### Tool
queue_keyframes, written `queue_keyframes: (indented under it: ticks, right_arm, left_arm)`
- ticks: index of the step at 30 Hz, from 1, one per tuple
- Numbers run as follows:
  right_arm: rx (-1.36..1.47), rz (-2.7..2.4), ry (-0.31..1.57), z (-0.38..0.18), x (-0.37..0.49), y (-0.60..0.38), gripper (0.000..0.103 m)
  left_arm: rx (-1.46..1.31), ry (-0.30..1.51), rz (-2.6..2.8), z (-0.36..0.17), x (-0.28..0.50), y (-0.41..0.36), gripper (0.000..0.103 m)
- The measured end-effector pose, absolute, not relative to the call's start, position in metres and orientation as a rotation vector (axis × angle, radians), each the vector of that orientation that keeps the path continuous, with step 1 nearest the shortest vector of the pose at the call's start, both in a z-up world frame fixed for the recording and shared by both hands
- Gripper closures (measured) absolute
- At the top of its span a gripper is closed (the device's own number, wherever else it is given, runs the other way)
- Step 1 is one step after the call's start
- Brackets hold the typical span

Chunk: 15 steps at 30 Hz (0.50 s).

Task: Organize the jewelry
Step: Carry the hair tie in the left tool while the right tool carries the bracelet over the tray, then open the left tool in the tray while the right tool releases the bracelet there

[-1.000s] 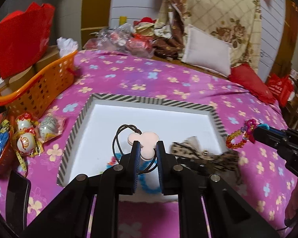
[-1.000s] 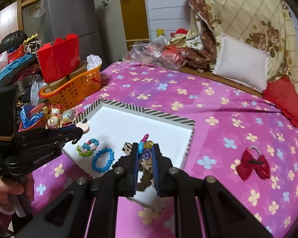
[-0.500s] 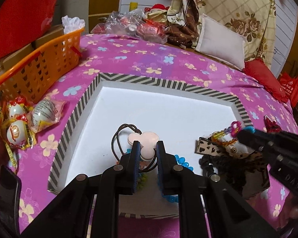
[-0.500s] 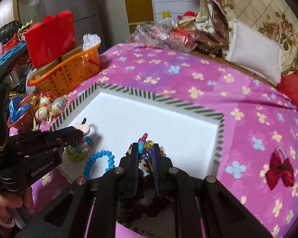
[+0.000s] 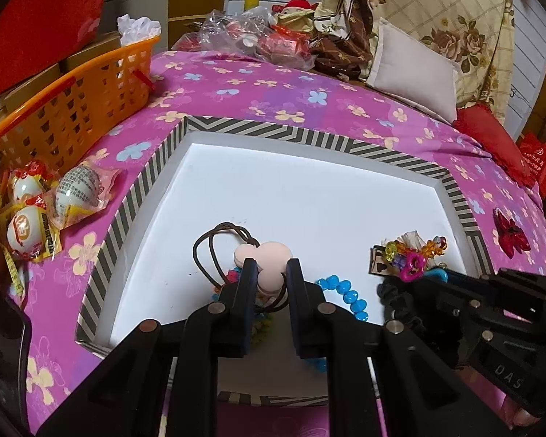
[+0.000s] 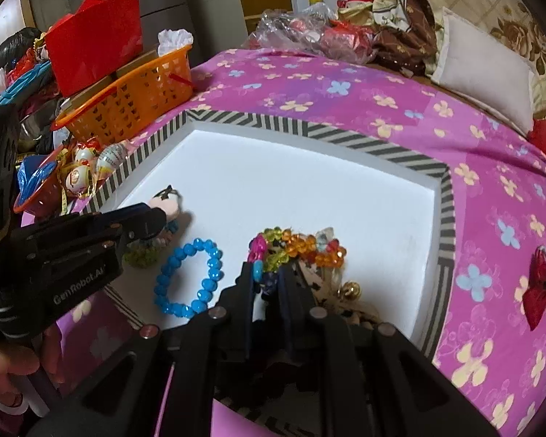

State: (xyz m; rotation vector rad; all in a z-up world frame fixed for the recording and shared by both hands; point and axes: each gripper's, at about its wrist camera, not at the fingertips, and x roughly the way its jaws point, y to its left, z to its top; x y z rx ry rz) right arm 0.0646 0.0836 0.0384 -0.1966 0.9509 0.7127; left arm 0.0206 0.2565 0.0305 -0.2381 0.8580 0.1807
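At lower centre the left claw [image 5: 269, 284] pinches a pink-charm hair tie [image 5: 264, 260] over the striped tray [image 5: 309, 138] — blue bracelet [image 5: 345, 293] just right, orange basket [image 5: 72, 105] upper left.

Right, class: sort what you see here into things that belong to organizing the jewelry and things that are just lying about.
Part of the job:
- striped tray
- pink hair tie in the left tongs
- multicolored bead bracelet in the right tongs
- blue bead bracelet
- red bow on the bedspread

Just lying about:
- orange basket
- wrapped eggs
- white pillow
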Motion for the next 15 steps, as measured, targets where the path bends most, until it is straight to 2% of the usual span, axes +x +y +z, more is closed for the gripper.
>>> queue_keyframes:
  ticks: [3,5,7,9,10,14,15]
  right_arm:
    - [-0.187,0.708,0.970,0.034,0.065,0.082,0.089]
    - [-0.183,0.710,0.979,0.033,0.064,0.081,0.084]
    - [-0.179,0.720,0.979,0.035,0.062,0.081,0.076]
    - [-0.176,0.731,0.970,0.039,0.058,0.080,0.055]
    - [-0.174,0.736,0.962,0.042,0.056,0.080,0.052]
    - [-0.156,0.743,0.934,0.053,0.048,0.073,0.050]
    - [-0.148,0.743,0.931,0.054,0.047,0.070,0.050]
  left_arm:
    - [-0.251,0.861,0.181,0.030,0.020,0.258,0.091]
    - [-0.249,0.859,0.184,0.031,0.019,0.257,0.091]
    - [-0.253,0.861,0.191,0.031,0.017,0.258,0.091]
    - [-0.262,0.864,0.197,0.031,0.016,0.258,0.091]
    - [-0.267,0.860,0.198,0.032,0.016,0.258,0.091]
    - [-0.284,0.856,0.204,0.037,0.011,0.259,0.088]
    - [-0.295,0.854,0.199,0.039,0.010,0.260,0.082]
